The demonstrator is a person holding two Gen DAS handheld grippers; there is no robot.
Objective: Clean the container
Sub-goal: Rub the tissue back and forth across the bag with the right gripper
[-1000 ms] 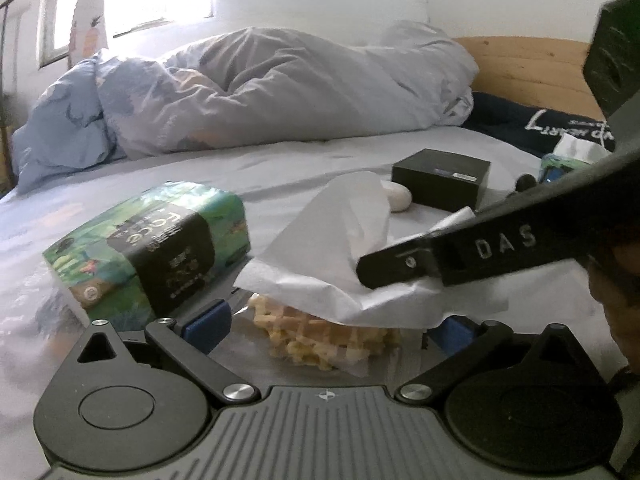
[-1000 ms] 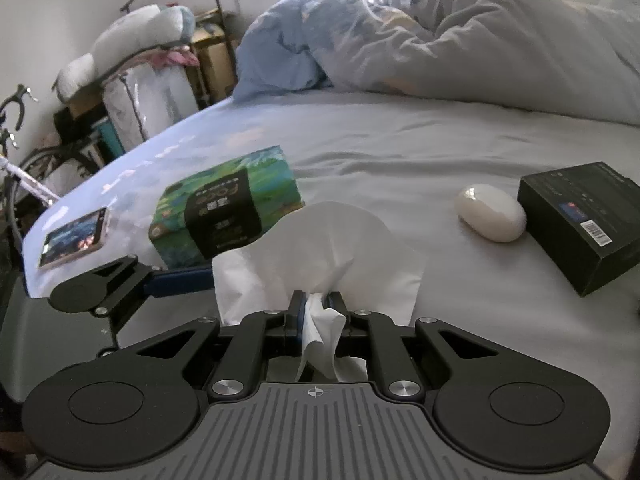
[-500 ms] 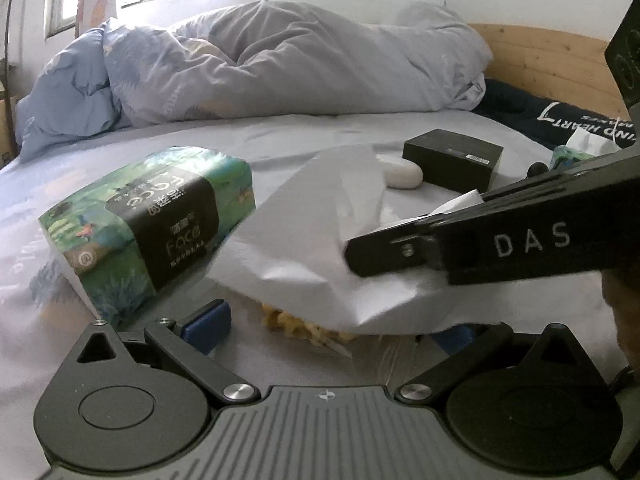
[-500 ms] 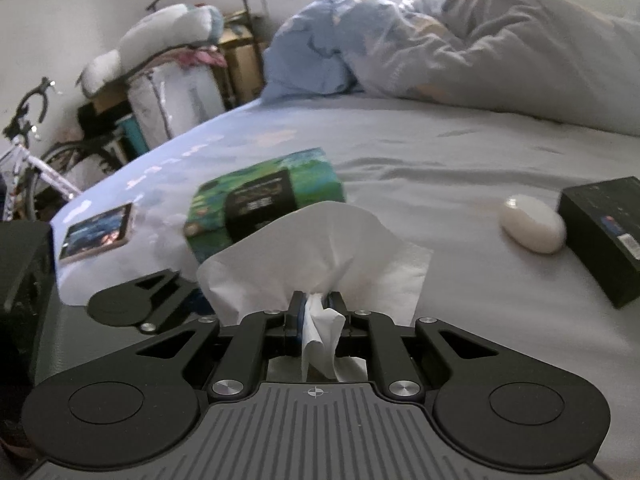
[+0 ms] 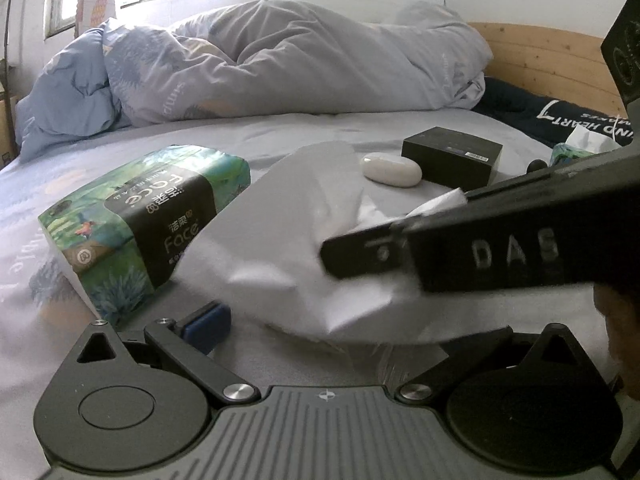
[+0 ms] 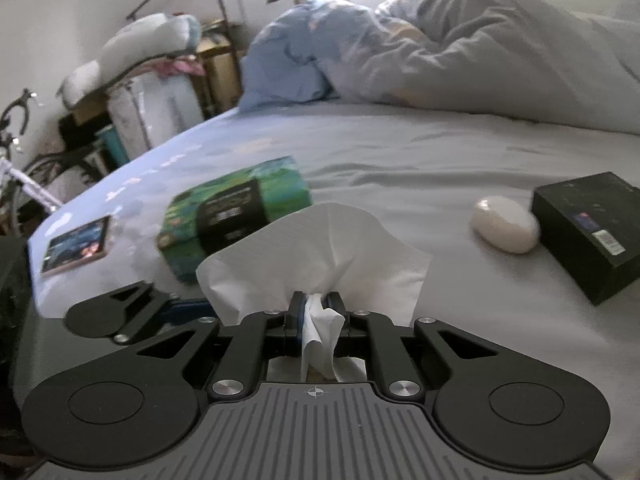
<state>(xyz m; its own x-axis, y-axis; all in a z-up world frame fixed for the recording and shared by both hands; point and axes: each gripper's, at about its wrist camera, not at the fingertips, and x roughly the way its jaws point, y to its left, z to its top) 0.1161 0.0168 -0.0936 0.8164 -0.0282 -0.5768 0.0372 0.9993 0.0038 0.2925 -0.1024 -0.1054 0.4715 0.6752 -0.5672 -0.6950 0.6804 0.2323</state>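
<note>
The right tool [image 6: 316,312] is clenched on a crumpled white tissue [image 6: 320,248]; wipe firmly in short strokes (left tool [image 5: 320,336] spread wide around something hidden by the tissue)

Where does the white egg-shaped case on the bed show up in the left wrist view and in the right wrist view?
Left wrist view: white case, right of centre, upper half, just left of the black box.
Right wrist view: white case, right side, mid-height, again just left of the black box.
Shared landmark: green tissue pack, left of centre in both.
</note>
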